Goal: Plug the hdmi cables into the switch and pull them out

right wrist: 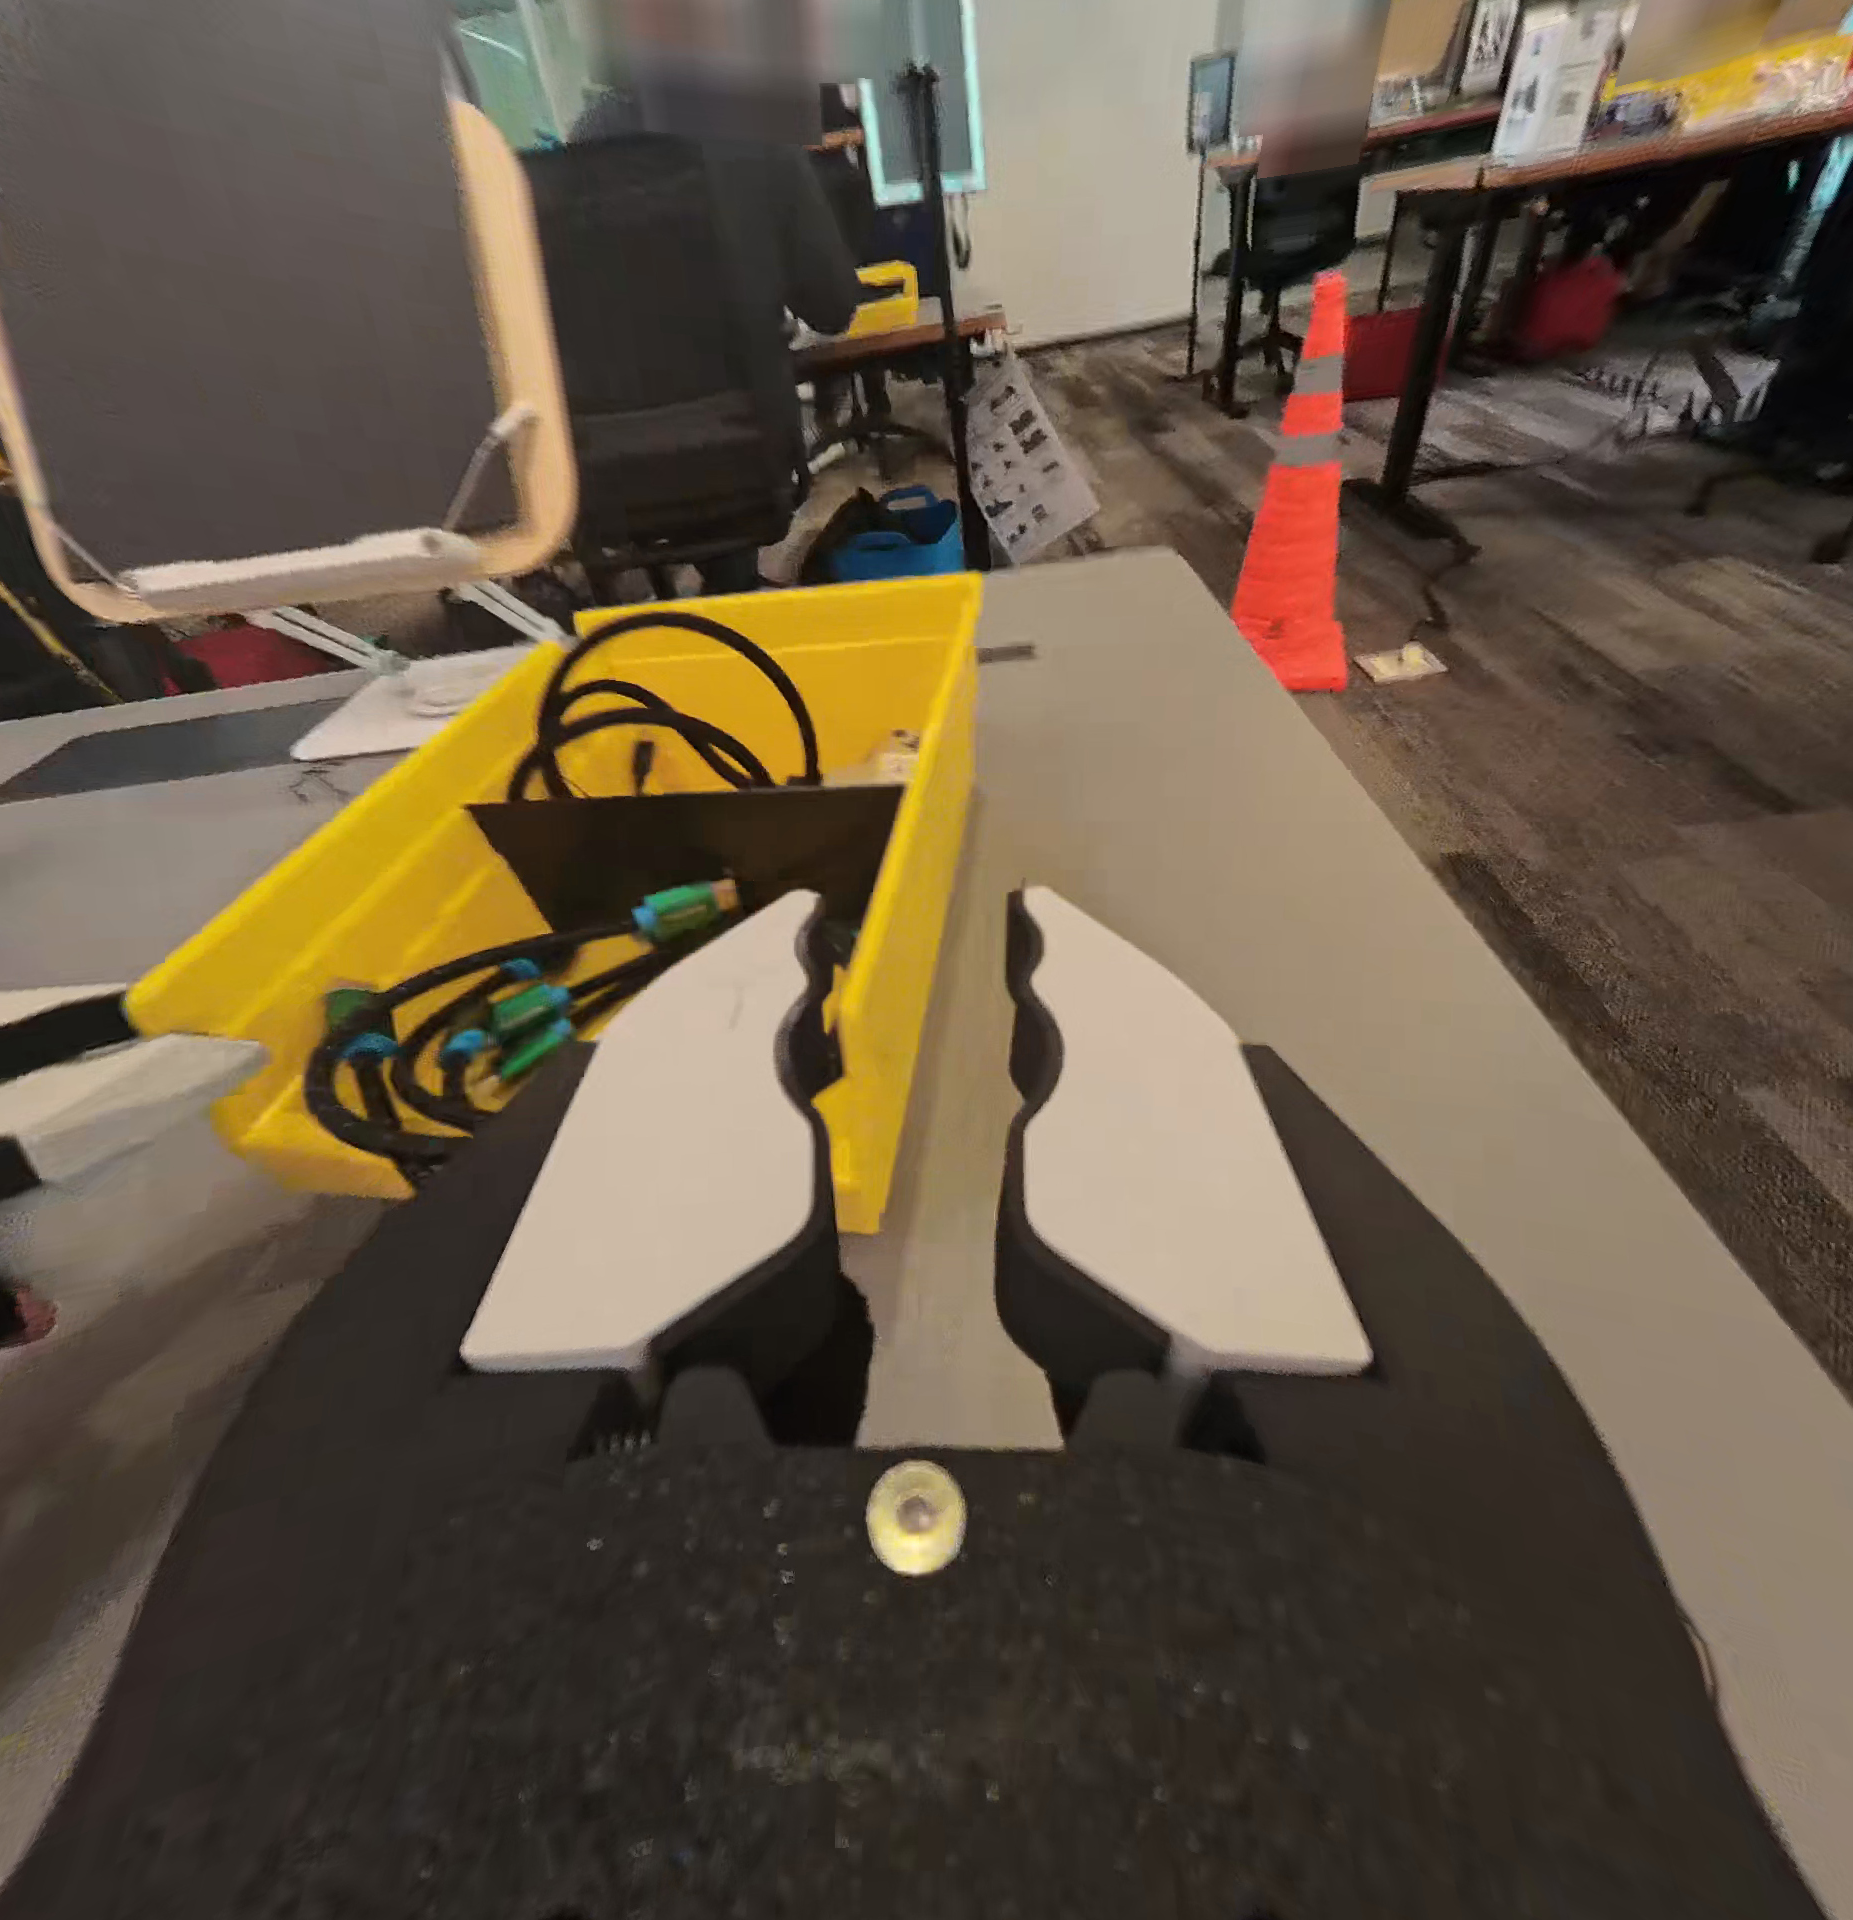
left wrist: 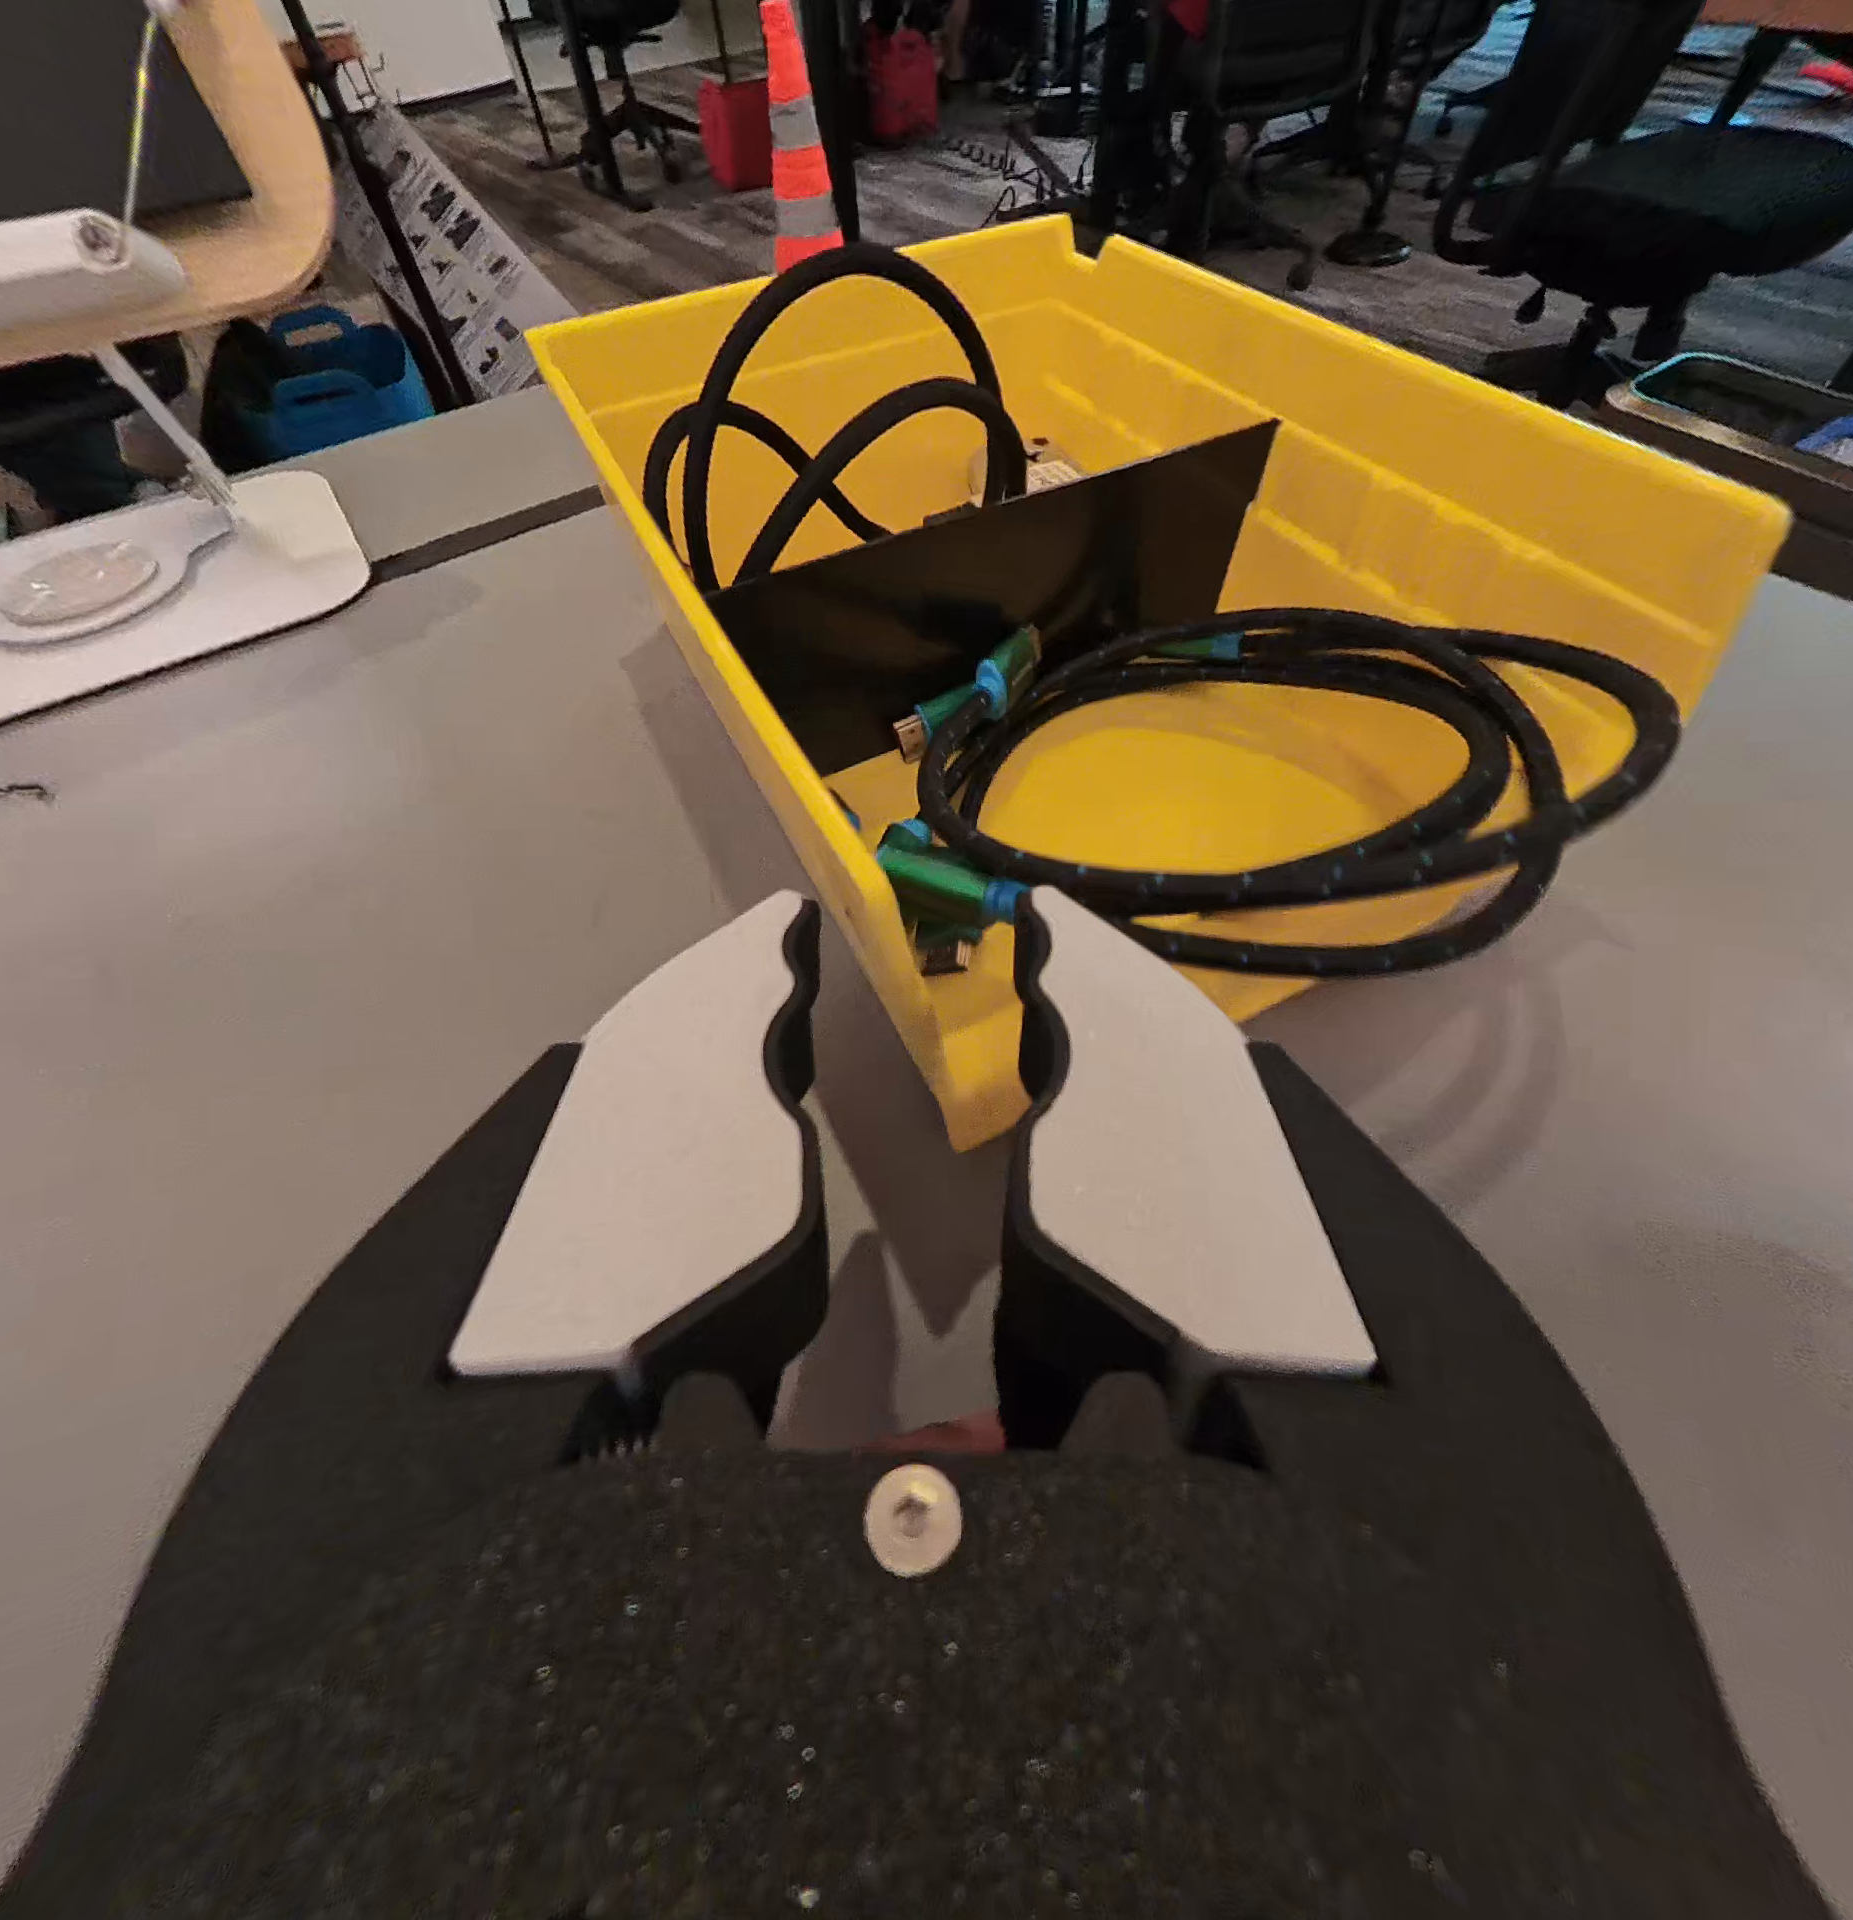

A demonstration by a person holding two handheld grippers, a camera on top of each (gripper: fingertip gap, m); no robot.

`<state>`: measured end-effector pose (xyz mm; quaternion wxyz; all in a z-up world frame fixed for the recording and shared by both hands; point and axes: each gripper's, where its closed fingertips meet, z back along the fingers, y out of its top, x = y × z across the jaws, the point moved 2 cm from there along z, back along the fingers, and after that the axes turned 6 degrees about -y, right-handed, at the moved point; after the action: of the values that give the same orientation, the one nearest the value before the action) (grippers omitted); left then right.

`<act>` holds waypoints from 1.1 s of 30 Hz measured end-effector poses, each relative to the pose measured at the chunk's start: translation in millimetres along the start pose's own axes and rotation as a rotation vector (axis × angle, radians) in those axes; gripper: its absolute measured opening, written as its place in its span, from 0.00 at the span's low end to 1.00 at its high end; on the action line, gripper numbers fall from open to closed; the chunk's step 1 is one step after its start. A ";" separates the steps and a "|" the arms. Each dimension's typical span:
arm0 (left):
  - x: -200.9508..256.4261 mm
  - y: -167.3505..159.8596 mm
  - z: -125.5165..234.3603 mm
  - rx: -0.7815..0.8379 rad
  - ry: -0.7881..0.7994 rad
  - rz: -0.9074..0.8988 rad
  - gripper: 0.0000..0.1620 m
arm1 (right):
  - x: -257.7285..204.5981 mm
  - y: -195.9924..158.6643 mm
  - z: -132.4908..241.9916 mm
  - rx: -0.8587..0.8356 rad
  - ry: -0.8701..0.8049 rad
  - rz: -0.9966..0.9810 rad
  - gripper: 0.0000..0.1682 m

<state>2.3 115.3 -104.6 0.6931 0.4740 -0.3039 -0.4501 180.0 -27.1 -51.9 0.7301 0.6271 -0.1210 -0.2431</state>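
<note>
Two claws, both with fingers parted and nothing between them, face a yellow bin (left wrist: 1400, 488) that stands on a grey desk (left wrist: 278, 935). The left claw (left wrist: 917, 925) hangs just short of the bin's near corner, its gap framing the low front lip. The right claw (right wrist: 914, 914) sits at the bin's (right wrist: 382, 894) right-hand wall, its left finger (right wrist: 693, 1091) overlapping that wall in view; whether it touches the wall cannot be told.

A black divider (left wrist: 1005, 592) stands upright across the bin and splits it into a near and a far compartment. In the near compartment lies a coil of black braided HDMI cables (left wrist: 1317, 862) flecked with blue; part of the coil hangs over the low front lip. Their green plugs (left wrist: 943, 883) with blue collars lie loose, one (left wrist: 963, 696) resting against the divider, others near the front corner. The right wrist view shows the same cables (right wrist: 382, 1081) and several plugs (right wrist: 683, 914).

In the far compartment, plain black cable loops (left wrist: 849, 416) rise above the rim. Behind the divider a small pale object (left wrist: 1047, 468) is partly hidden; whether it is the switch cannot be told.

At the desk's far left stands a white lamp base (left wrist: 143, 592). On the floor beyond stands an orange cone (right wrist: 1301, 499).
</note>
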 end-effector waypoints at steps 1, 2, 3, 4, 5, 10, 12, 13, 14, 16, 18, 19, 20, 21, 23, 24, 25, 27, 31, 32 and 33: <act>-1.5 2.0 -5.0 0.000 0.002 0.008 0.22 | 3.7 -6.2 -3.7 -0.034 0.002 -0.022 0.19; -3.5 4.0 -9.5 -0.001 0.007 0.010 0.22 | 4.4 -13.0 -7.6 -0.072 0.007 -0.042 0.18; -5.9 5.6 -13.6 -0.006 0.014 0.009 0.22 | 1.5 -18.6 -11.8 -0.097 0.019 -0.054 0.18; -8.7 6.3 -17.4 -0.015 0.024 0.007 0.21 | -3.9 -23.5 -16.3 -0.111 0.035 -0.051 0.18; -11.1 5.9 -21.3 -0.031 0.033 0.006 0.19 | -8.4 -30.7 -21.2 -0.142 0.030 -0.028 0.18; -17.6 3.4 -32.7 -0.088 0.045 0.044 0.14 | -14.8 -62.6 -53.2 -0.276 -0.144 0.093 0.14; -22.9 3.8 -33.3 -0.111 0.071 0.044 0.09 | -20.0 -64.1 -60.7 -0.276 -0.179 0.081 0.02; -26.6 3.8 -33.3 -0.120 0.094 0.041 0.08 | -22.0 -63.8 -61.1 -0.274 -0.196 0.069 0.02; -31.3 3.5 -32.3 -0.122 0.117 0.045 0.07 | -25.1 -64.0 -60.9 -0.271 -0.205 0.051 0.02; -41.4 2.0 -27.6 -0.113 0.145 0.071 0.05 | -36.5 -61.8 -60.3 -0.252 -0.201 0.013 0.02; -53.3 1.5 -18.4 -0.095 0.154 0.109 0.04 | -49.9 -60.8 -58.5 -0.264 -0.216 0.024 0.02; -60.2 1.6 -11.9 -0.086 0.158 0.128 0.03 | -59.0 -59.3 -57.3 -0.265 -0.204 0.031 0.02; -67.6 2.1 -4.4 -0.075 0.163 0.146 0.03 | -68.2 -58.8 -56.4 -0.270 -0.194 0.034 0.02; -75.5 2.5 4.1 -0.064 0.173 0.157 0.03 | -78.8 -58.0 -56.3 -0.277 -0.180 0.038 0.02; -93.6 2.8 23.5 -0.050 0.216 0.150 0.02 | -102.3 -56.0 -56.2 -0.284 -0.162 0.042 0.02; -104.2 2.9 34.6 -0.042 0.247 0.139 0.02 | -116.3 -53.9 -56.5 -0.272 -0.151 0.051 0.02; -115.2 3.2 46.8 -0.027 0.273 0.134 0.02 | -131.4 -50.9 -56.6 -0.252 -0.135 0.063 0.02; -138.5 3.4 73.5 0.005 0.317 0.137 0.02 | -164.3 -42.2 -56.0 -0.205 -0.095 0.082 0.01; -186.6 -5.0 130.4 0.018 0.425 0.140 0.02 | -236.8 -34.7 -55.8 -0.167 -0.011 0.097 0.02; -198.1 -9.3 142.7 0.011 0.447 0.141 0.02 | -254.2 -37.8 -56.4 -0.172 0.011 0.090 0.02; -209.0 -14.5 153.4 0.002 0.465 0.143 0.02 | -270.4 -42.5 -57.3 -0.181 0.030 0.086 0.02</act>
<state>-218.3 245.0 -60.8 0.7741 0.5427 -0.1696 -0.2784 -31.6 155.0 -69.2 0.7954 0.5562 -0.1146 -0.2119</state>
